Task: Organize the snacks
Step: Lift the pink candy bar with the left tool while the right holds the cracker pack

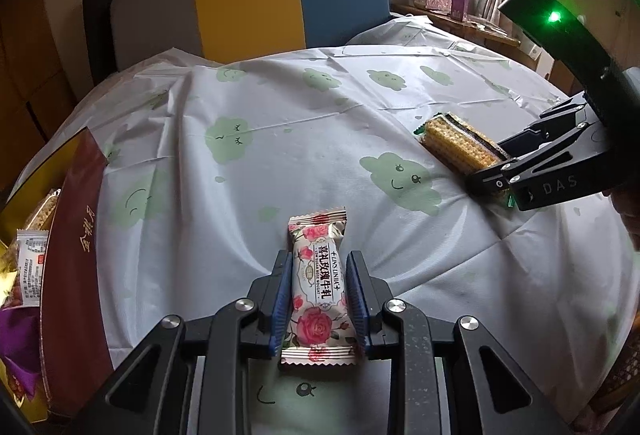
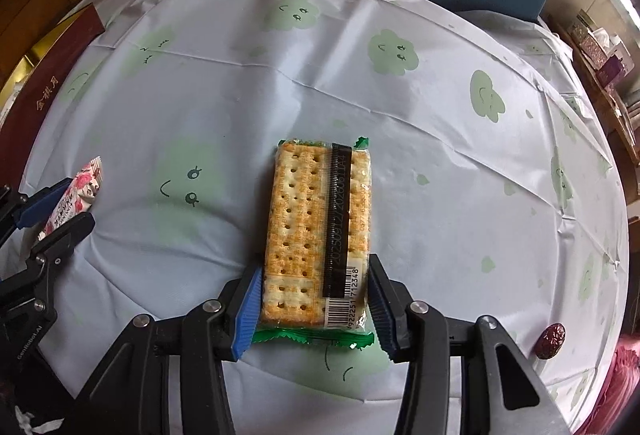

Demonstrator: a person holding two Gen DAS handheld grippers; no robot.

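At the left edge of the table (image 1: 280,163) I see a dark red box (image 1: 74,267) with gold lettering on its side; wrapped snacks (image 1: 32,259) lie inside it. The table carries a pale cloth printed with green clouds.

Just right of the box, near the front edge, my left gripper (image 1: 319,299) is closed on a rose-printed candy (image 1: 318,287). Both blue pads press the long sides of the wrapper, and the candy's far end projects past the fingertips. In the right wrist view the candy (image 2: 78,195) sits tilted between the same fingers.

Further right, toward the middle of the table, my right gripper (image 2: 314,309) brackets the near end of a cracker pack (image 2: 316,227). The left pad touches the pack's side. I cannot tell whether the right pad bears on it, so a firm grip is not confirmed. The pack lies flat on the cloth, barcode end nearest the gripper.

At the right front edge a small dark red sweet (image 2: 551,339) rests alone, well apart from the pack.
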